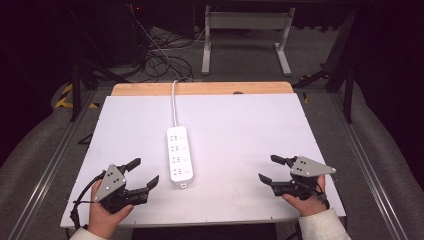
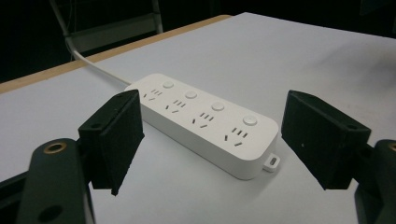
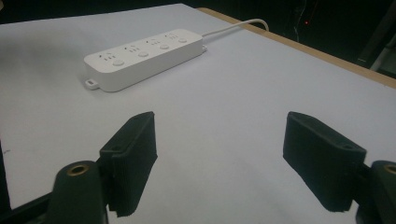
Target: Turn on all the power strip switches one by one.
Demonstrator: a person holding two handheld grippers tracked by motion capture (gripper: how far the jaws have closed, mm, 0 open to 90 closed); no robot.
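One power strip (image 1: 180, 154) with four sockets lies between two grippers, left (image 1: 145, 172) and right (image 1: 268, 169); fingers wide, empty.

A white rectangular board (image 1: 240, 165) covers a light wooden tabletop (image 1: 200, 88), whose bare edge shows at twelve o'clock. Tangled black cables (image 1: 160, 60) lie on grey floor at eleven, white metal desk legs (image 1: 245, 42) at one.

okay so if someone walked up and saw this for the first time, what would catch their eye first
Most likely the long white plastic power strip, lying flat near the middle of the white table top with its white cable running to the far wooden edge. Next come the two black two-jaw grippers held near the front edge: the left gripper close beside the strip, the right gripper farther off, both with jaws wide open and empty.
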